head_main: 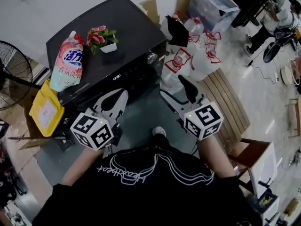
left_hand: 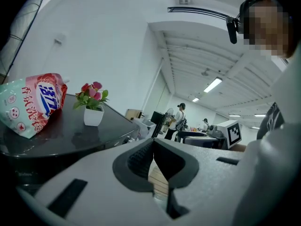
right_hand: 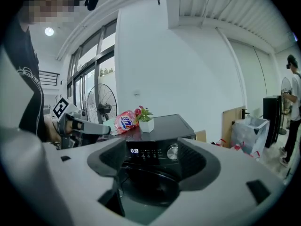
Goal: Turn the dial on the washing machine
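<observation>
The black washing machine [head_main: 127, 27] stands in front of me, with its silver dial [head_main: 152, 57] at the right end of the front panel. In the right gripper view the dial [right_hand: 173, 151] sits beside a lit display [right_hand: 134, 150]. My right gripper [head_main: 176, 91] hangs open a short way from the panel, apart from the dial; nothing is between the jaws of the right gripper [right_hand: 153, 157]. My left gripper [head_main: 120, 98] is shut and empty, low in front of the machine's left half. In its own view the left gripper [left_hand: 153, 142] has its pads together.
A detergent bag [head_main: 68, 60] and a small potted flower [head_main: 104, 39] lie on the machine's lid. A fan [head_main: 11, 72] and a yellow box [head_main: 44, 109] stand to the left. Water bottles in bags [head_main: 197, 55] and a wooden pallet [head_main: 230, 107] are to the right. A person [head_main: 270, 18] stands far back right.
</observation>
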Available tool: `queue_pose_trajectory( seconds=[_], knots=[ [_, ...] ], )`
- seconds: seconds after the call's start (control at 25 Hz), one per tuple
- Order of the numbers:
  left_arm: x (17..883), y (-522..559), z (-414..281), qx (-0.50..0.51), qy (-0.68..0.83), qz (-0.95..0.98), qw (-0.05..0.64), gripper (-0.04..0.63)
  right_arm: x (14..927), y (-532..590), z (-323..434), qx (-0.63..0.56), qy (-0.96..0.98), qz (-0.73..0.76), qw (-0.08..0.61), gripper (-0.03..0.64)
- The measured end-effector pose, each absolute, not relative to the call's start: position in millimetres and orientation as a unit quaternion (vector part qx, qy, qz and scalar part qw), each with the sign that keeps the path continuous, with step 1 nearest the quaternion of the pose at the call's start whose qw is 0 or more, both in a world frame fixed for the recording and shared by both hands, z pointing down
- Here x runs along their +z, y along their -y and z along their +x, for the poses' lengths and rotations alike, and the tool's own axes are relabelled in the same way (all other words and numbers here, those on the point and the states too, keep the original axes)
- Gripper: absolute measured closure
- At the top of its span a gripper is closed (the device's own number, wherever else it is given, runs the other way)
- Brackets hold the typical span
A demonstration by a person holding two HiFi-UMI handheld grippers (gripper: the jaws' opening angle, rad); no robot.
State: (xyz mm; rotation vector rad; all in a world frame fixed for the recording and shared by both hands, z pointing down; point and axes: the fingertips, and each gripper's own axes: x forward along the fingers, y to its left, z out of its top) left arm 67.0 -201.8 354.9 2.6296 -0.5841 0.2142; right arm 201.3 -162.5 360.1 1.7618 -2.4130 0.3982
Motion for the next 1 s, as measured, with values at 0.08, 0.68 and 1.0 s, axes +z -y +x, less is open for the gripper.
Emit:
queue_pose_trajectory(
  seconds=[0.08,0.68,1.0],
  knots=[
    [359,205,70,0.078,0.223,0.946,0.222,0.591,368,175,208,0.124,0.801,0.582,0.073,0.283],
    [401,219,79,0.059,0.319,0.915,0.238,0.591,426,249,226,0.045,0.810,0.564,0.154,0.293],
    [425,221,68,0.055,0.358,0.898,0.248,0.591,470,282,227,0.041,0.803,0.568,0.177,0.299]
  ],
)
